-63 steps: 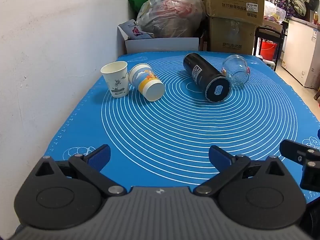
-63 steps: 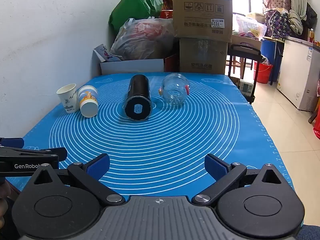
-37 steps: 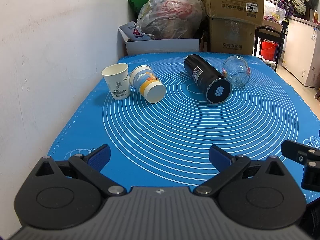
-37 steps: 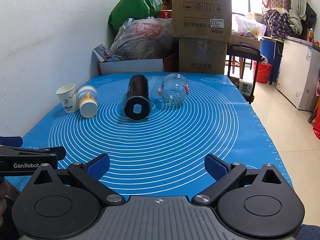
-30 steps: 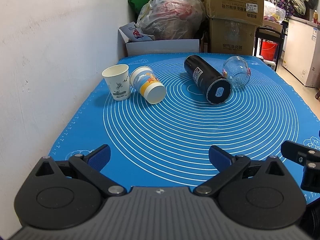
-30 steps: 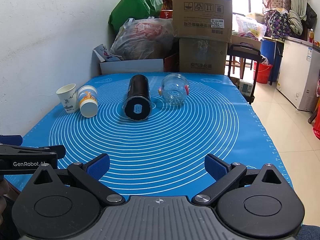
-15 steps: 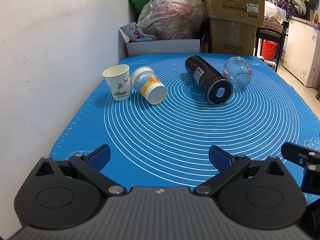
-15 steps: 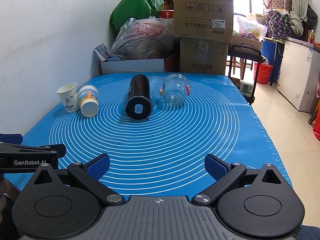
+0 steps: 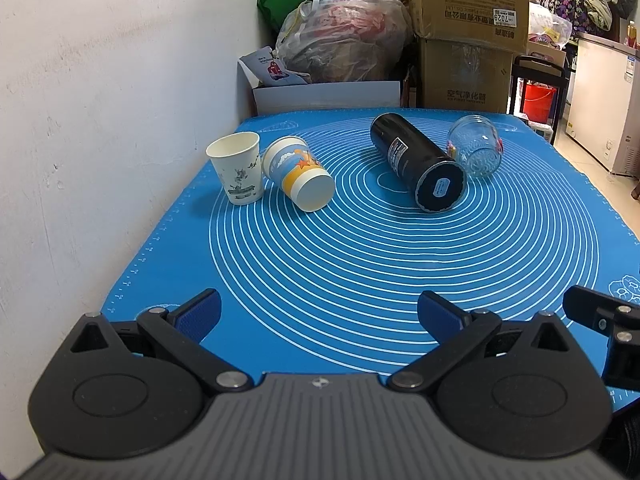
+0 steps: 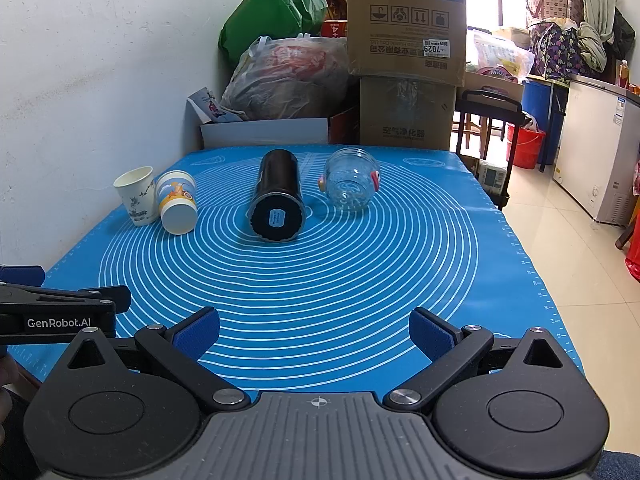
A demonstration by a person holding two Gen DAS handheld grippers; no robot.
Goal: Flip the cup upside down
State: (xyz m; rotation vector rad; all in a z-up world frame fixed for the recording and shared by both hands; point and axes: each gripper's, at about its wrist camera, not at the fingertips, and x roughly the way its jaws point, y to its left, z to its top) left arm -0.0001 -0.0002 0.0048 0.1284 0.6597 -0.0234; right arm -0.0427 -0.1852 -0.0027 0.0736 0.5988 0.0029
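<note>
Floor and freezer (image 10: 600, 152) we see only from right wrist; both views show white paper cup (image 9: 237, 168) upright. Left gripper (image 9: 320, 314), right gripper (image 10: 316, 332) spread wide, holding nothing.

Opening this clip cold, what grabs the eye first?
The bright blue mat with white rings fills the table. On its far half lie a black tumbler and a glass jar on their sides, with a white paper cup upright by the wall beside a tipped cartoon-print cup. Both grippers hover open near the front.
</note>
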